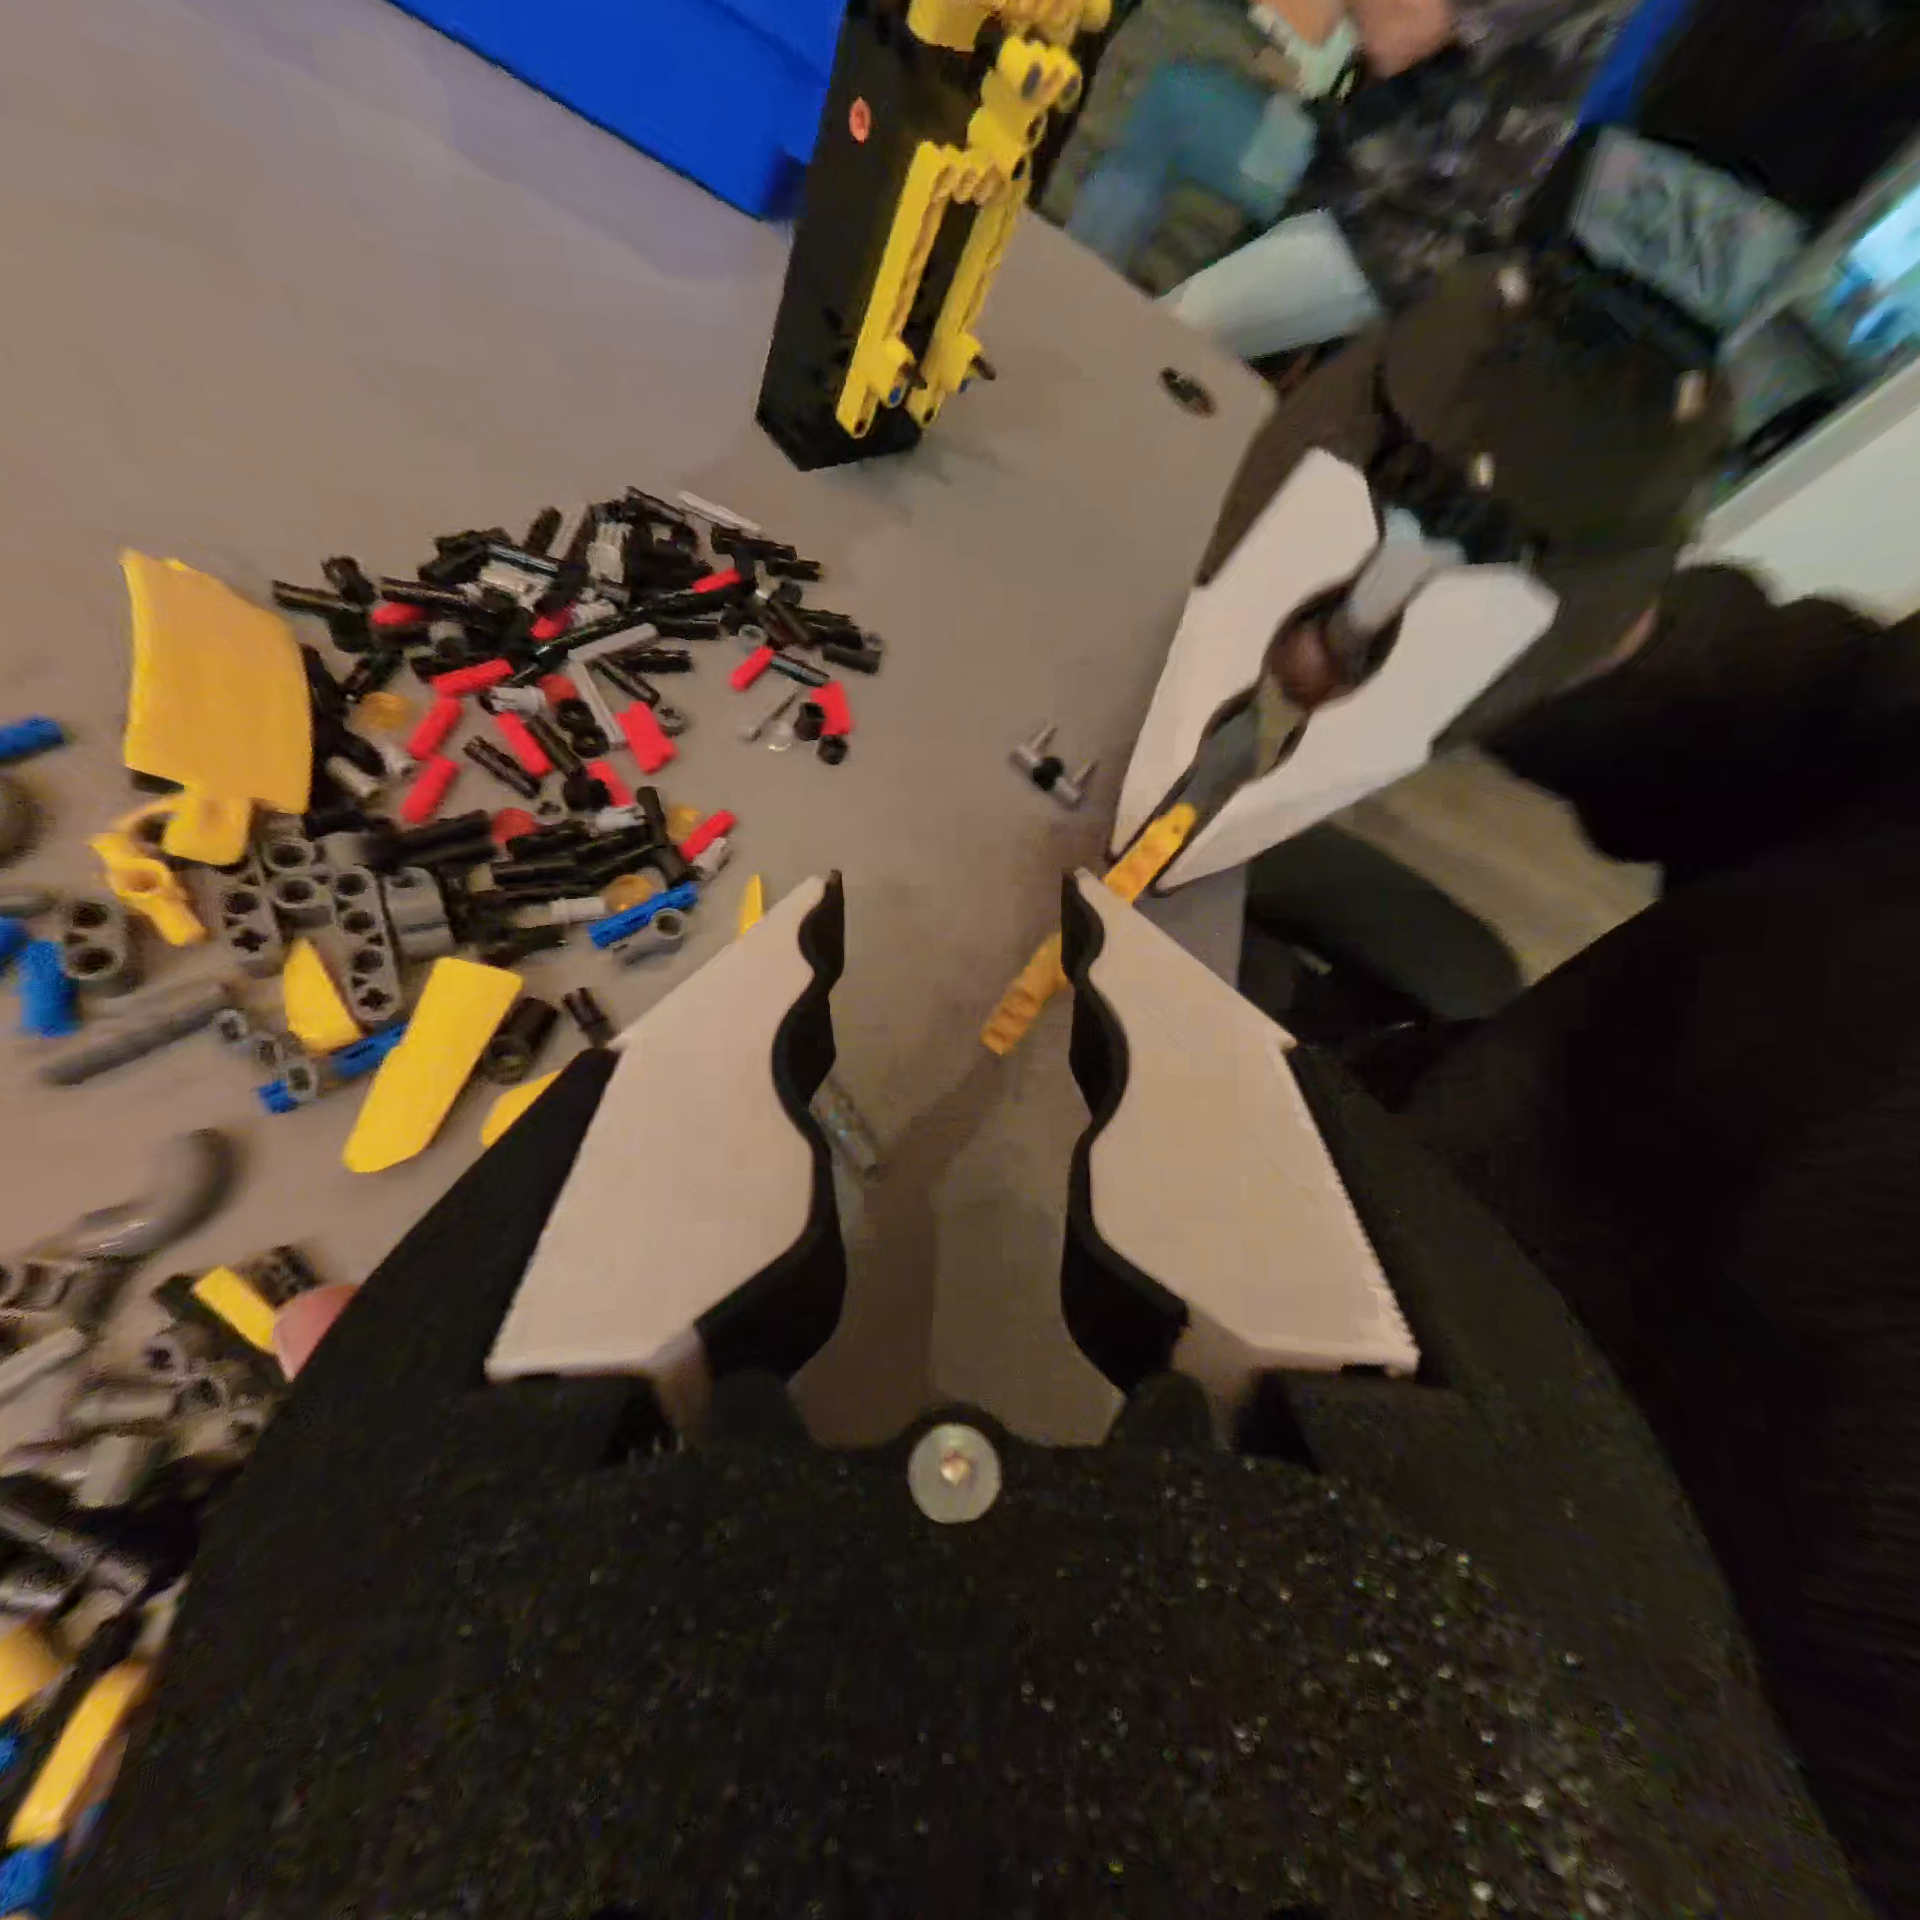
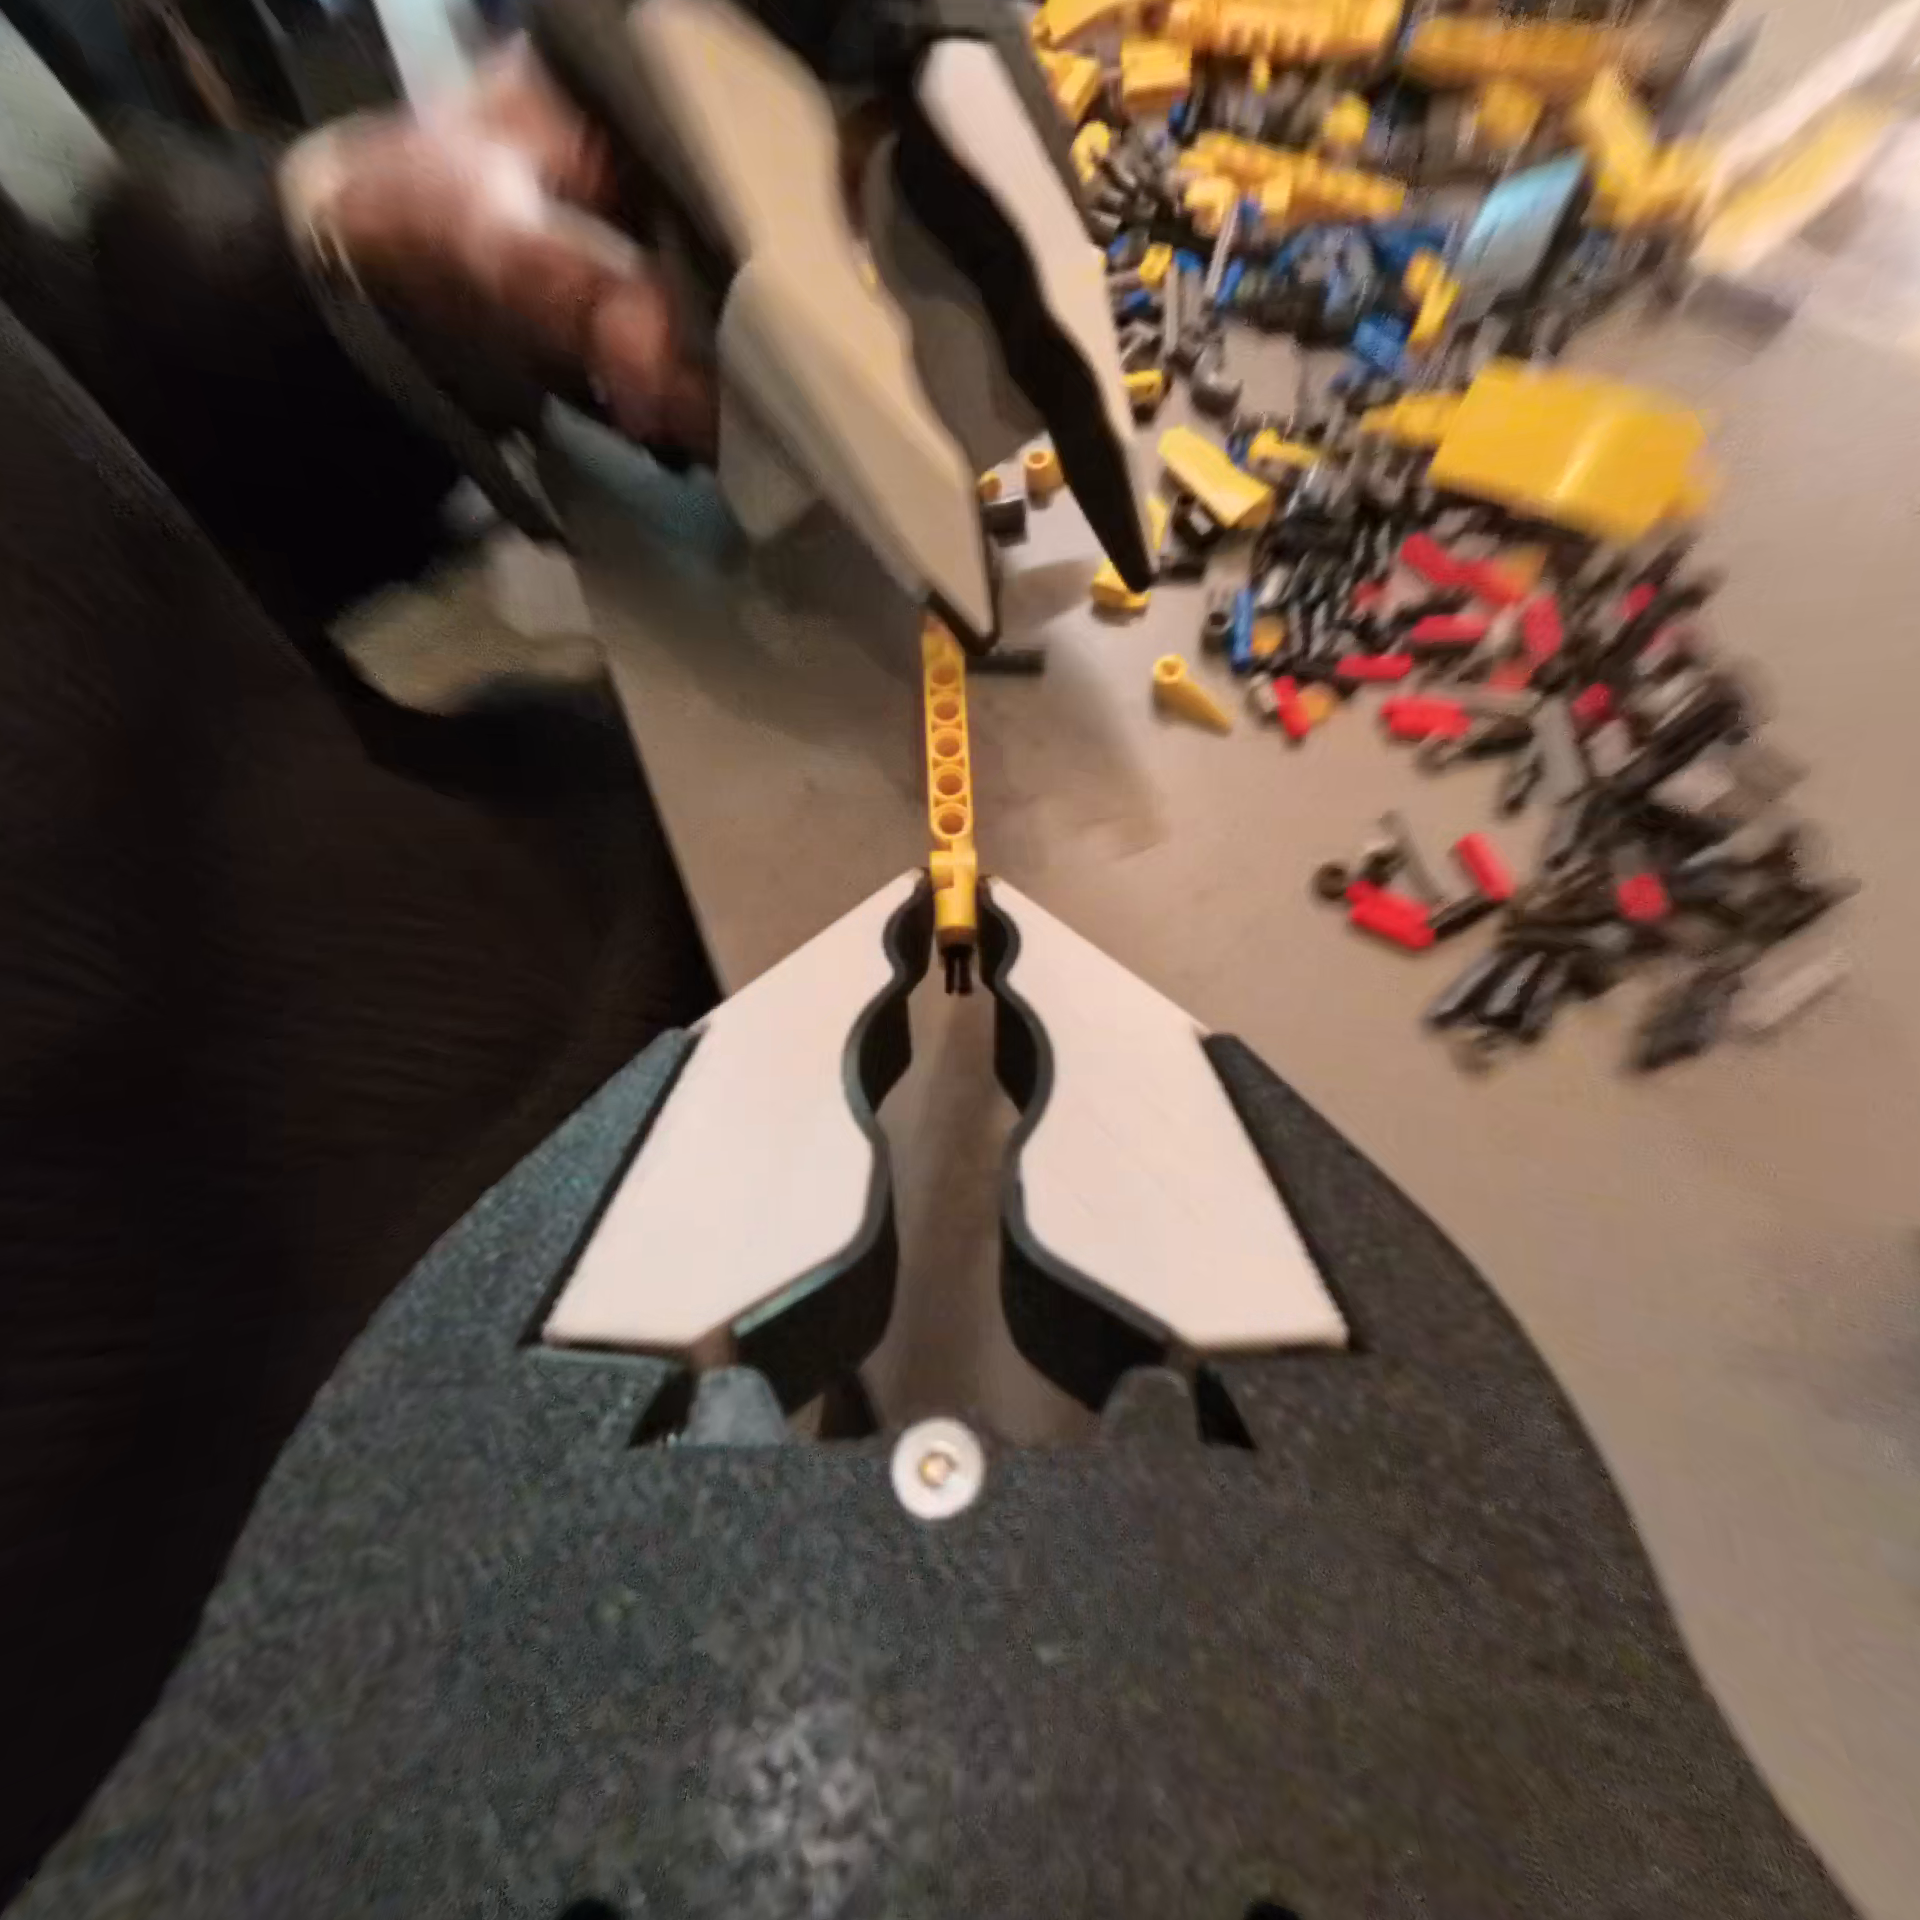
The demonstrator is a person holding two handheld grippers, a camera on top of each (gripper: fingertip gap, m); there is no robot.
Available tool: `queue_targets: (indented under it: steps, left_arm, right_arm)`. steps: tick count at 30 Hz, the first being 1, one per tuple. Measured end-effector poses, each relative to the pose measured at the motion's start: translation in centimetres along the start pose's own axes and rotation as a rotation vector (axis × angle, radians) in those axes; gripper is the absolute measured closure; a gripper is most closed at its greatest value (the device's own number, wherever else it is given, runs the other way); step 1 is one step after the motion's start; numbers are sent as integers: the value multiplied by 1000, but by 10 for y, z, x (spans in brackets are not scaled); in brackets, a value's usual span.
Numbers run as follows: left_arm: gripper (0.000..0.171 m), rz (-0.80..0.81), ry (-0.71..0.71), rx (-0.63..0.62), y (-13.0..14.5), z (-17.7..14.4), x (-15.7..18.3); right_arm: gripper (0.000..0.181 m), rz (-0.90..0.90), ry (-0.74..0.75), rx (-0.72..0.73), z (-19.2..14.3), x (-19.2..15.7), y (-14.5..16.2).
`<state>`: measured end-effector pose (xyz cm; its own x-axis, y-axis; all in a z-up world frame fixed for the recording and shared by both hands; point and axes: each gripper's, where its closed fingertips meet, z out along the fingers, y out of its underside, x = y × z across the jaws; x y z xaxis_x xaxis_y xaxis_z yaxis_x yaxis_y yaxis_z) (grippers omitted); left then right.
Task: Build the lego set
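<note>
My right gripper [image 2: 954, 885] is shut on one end of a long yellow holed beam [image 2: 945, 727] and holds it over the grey table [image 2: 1299, 1195] near its edge. A black pin sticks out of the beam's held end. My left gripper [image 1: 956, 902] is open and empty. The beam's far end [image 1: 1023, 997] reaches into its gap, close against its right finger [image 1: 1174, 1143]. In the left wrist view the right gripper [image 1: 1146, 868] comes in from the upper right. In the right wrist view the left gripper [image 2: 1049, 594] hangs above, blurred.
A heap of small black, red and grey pins [image 1: 582, 675] lies left of the grippers, with yellow panels [image 1: 213, 696] and grey connectors. A tall black and yellow assembly [image 1: 894, 239] stands behind, beside a blue bin [image 1: 665, 73]. The table edge [image 1: 1236, 727] runs at right. A hand [image 2: 499, 239] holds the left gripper. My right fingertips sit around 6 cm from my left ones.
</note>
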<state>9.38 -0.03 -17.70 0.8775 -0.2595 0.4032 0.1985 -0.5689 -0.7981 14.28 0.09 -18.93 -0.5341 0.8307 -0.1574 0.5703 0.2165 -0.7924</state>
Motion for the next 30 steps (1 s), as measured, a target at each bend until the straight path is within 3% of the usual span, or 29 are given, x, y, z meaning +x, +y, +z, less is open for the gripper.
queue_targets:
  steps: [3, 6, 9, 16, 19, 24, 30]
  left_arm:
    - [130, 80, -58, -47, 9, 5, 0]
    - [129, 104, -58, -87, 20, 10, 1]
    - [129, 115, -74, -88, 22, 9, -1]
    - [128, 165, -78, -70, 18, 5, 1]
    - [128, 170, -81, -72, 17, 6, -1]
    - [127, 173, -76, -66, 17, 8, -1]
    - [127, 176, -59, -75, 16, 11, 0]
  right_arm:
    - [174, 383, -156, 66, -5, 2, -13]
    - [173, 426, -86, -82, 5, 14, 12]
    - [173, 434, -57, -126, 13, 17, 21]
    - [171, 409, 4, -71, 8, 34, 12]
    - [152, 367, 42, -55, 3, 40, 10]
    - [139, 155, 146, -40, -5, 46, 3]
    - [139, -71, 204, -179, 15, 38, 10]
